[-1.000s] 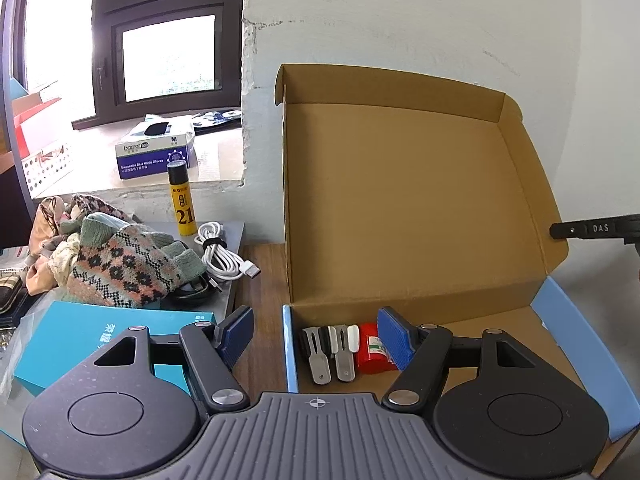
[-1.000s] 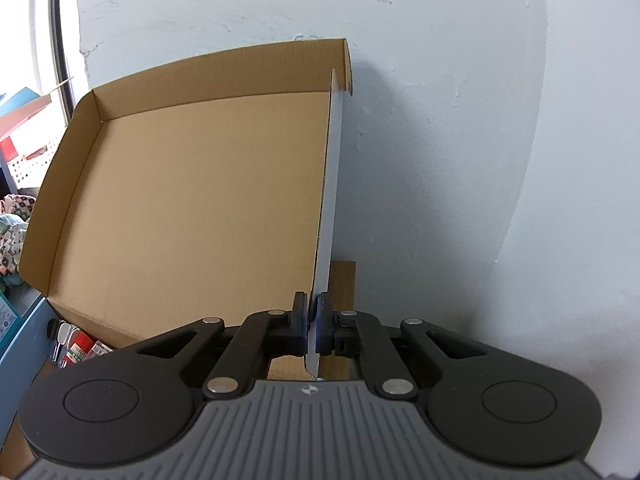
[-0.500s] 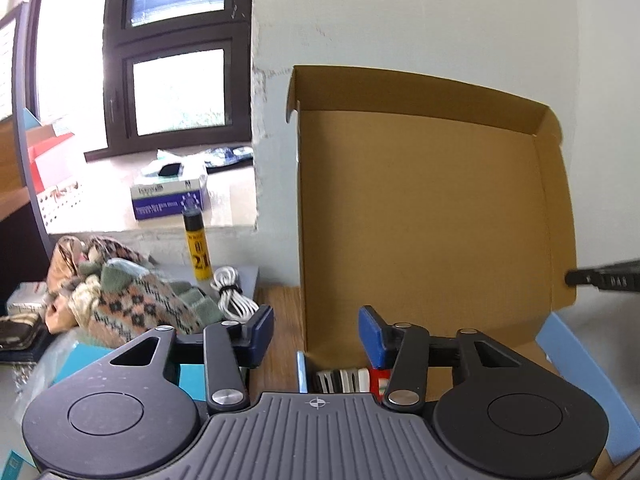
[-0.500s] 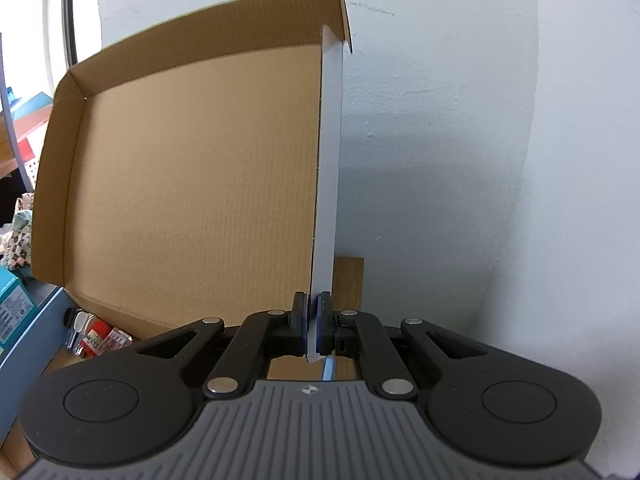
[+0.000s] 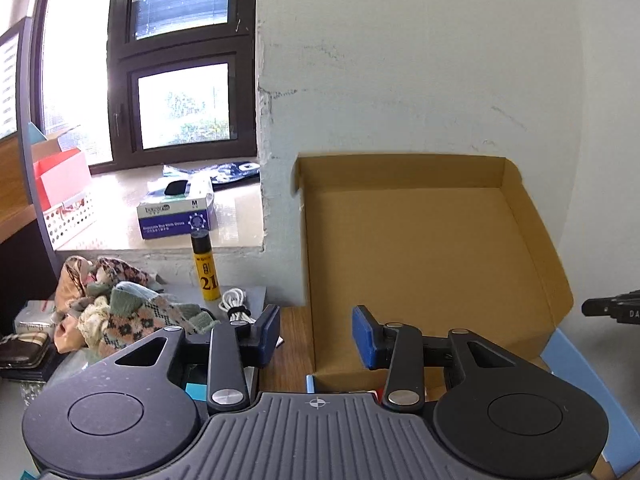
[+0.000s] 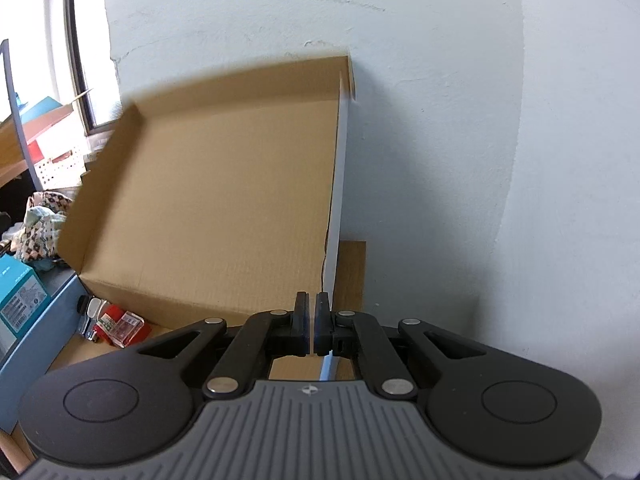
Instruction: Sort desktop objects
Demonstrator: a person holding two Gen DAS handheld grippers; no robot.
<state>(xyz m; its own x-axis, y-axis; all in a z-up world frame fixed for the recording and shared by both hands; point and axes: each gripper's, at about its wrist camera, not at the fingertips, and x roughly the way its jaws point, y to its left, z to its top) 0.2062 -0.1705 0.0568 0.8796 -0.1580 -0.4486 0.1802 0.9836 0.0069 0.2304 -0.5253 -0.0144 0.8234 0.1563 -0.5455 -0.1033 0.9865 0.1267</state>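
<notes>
Two claws, one open carton, assorted desk clutter.

**Left gripper**: released, jaws closing, nothing between the pads. Only bare desk and the near left corner of the lid show through the gap.

**Right gripper**: clenched to a slit. The white edge of the side flap comes down onto its right-hand finger, not into the slit, so a grasp on the flap cannot be confirmed.

**Cardboard lid**: stands raised ahead of both claws, to the right of the left claw's centre line and to the left of the right claw's.

**Box contents**: metal clips, a red item and a clear case lie low and to the left of the right claw, inside the blue wall.

**Unsorted**: ahead and to the left of the left claw are the yellow tube, the white cable and the knit cloth. The glove box sits beyond them on the sill.

**Risks (judged)**: if the flap is not truly pinched, the lid could fall shut over the contents. The lid looks blurred along its top edge in the right view, which suggests it is not steady. The left claw is closing on nothing, so it would need to reopen before it could take the tube or cable. A sideways pull by the right claw could also crease the flap.

**View differences**: only the left wrist shows the unsorted items, the window sill and the right claw's tip at the lid's far right edge. Only the right wrist shows the box contents and where the flap meets the finger.
</notes>
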